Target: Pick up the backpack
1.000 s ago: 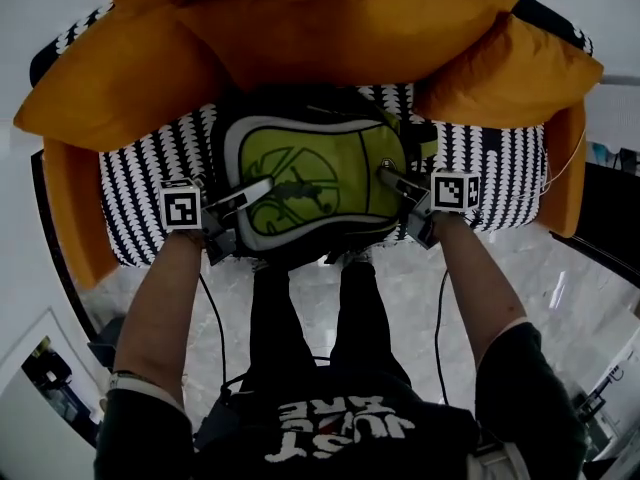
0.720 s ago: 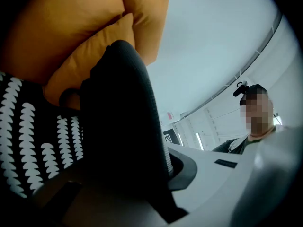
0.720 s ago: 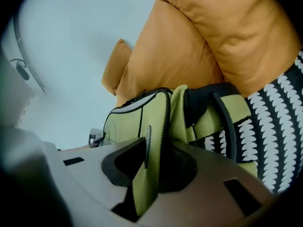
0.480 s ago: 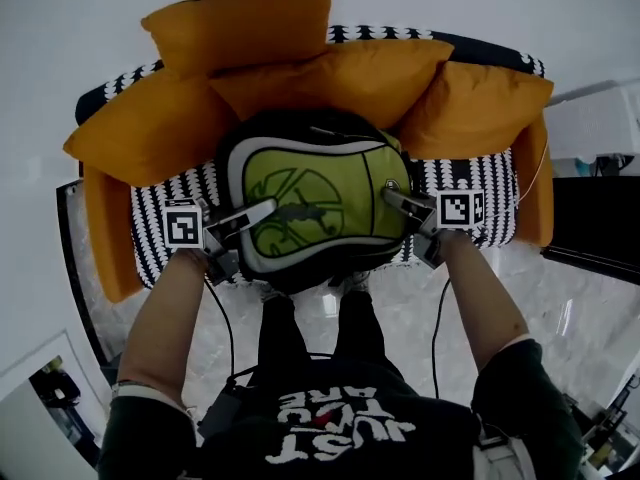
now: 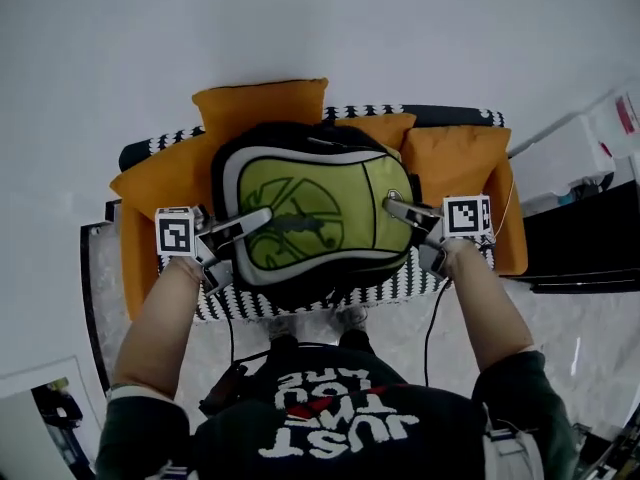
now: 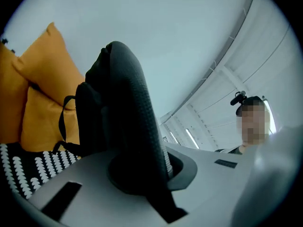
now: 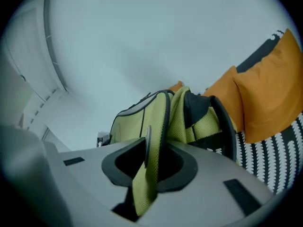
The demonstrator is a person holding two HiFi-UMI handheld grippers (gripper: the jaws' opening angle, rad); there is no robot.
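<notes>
The backpack [image 5: 312, 213] hangs between both grippers over the sofa's [image 5: 455, 268] front edge, apparently off the seat. The left gripper [image 5: 248, 220] pinches a black padded side and the right gripper [image 5: 396, 206] a green fabric fold. It looks soft and saggy (its weight can't be judged), so thin pinches may slip and a strap seems a surer hold. Its underside is hidden.

The backpack [image 5: 315, 208] hid most of the sofa [image 5: 405, 288] seat and the middle cushion [image 5: 375, 128]. Its bottom was too dark to see.
</notes>
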